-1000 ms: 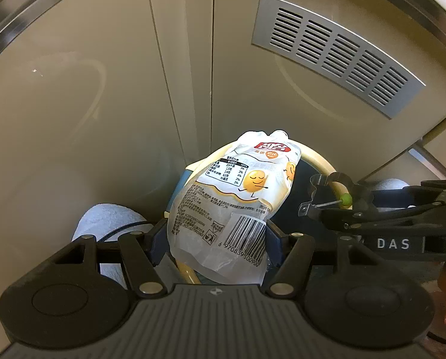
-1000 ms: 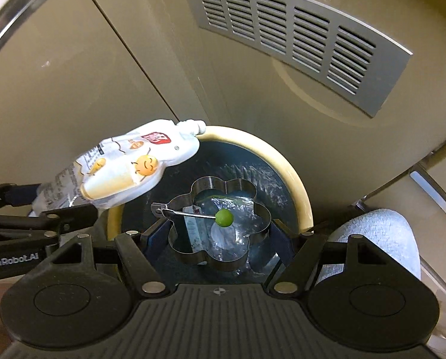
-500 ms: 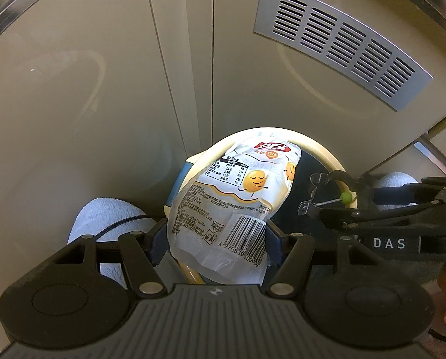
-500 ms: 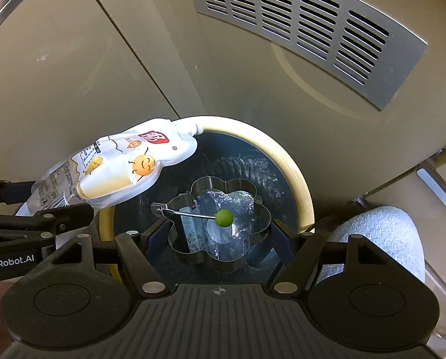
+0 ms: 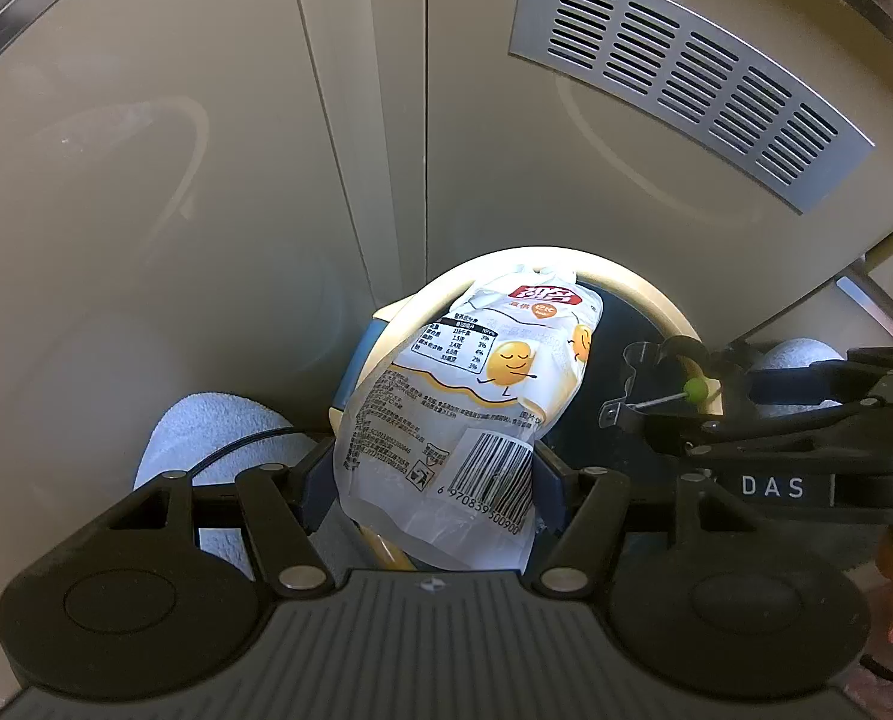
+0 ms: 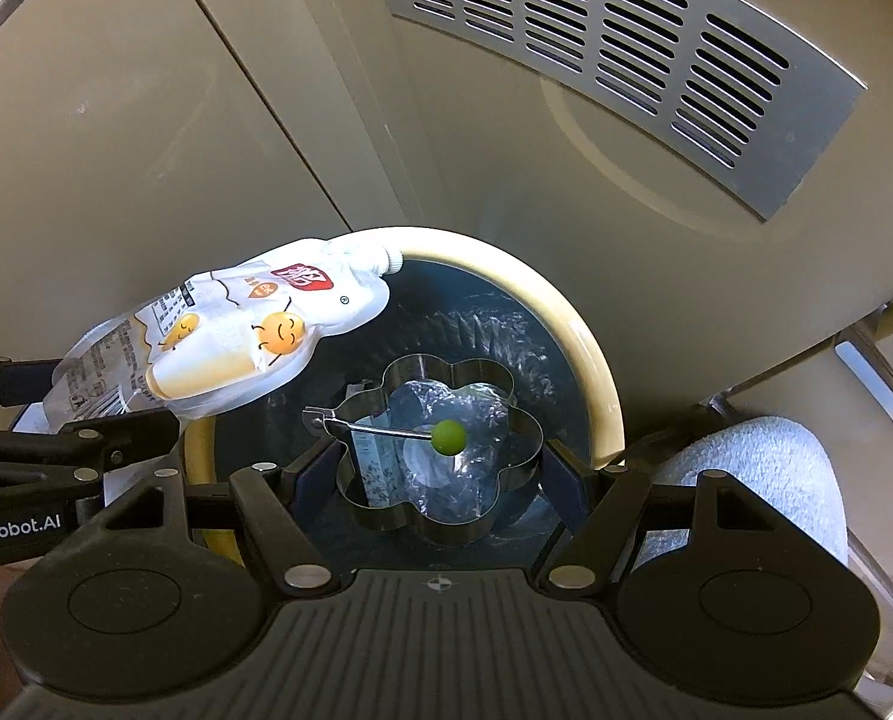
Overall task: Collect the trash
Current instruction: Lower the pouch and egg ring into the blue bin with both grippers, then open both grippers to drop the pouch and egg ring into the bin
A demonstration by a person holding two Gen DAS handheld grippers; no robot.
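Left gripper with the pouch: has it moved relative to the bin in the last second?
Yes. The left gripper has carried the pouch farther over the bin rim, which now shows beyond its spout.

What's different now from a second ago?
Both grippers have eased further over the bin, whose rim shows more fully. Nothing was let go: the left gripper still clamps the snack pouch, and the right gripper still holds the flower-shaped metal ring.

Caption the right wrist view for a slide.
Right gripper holds a flower-shaped metal ring over the bin; left gripper's pouch hangs beside.
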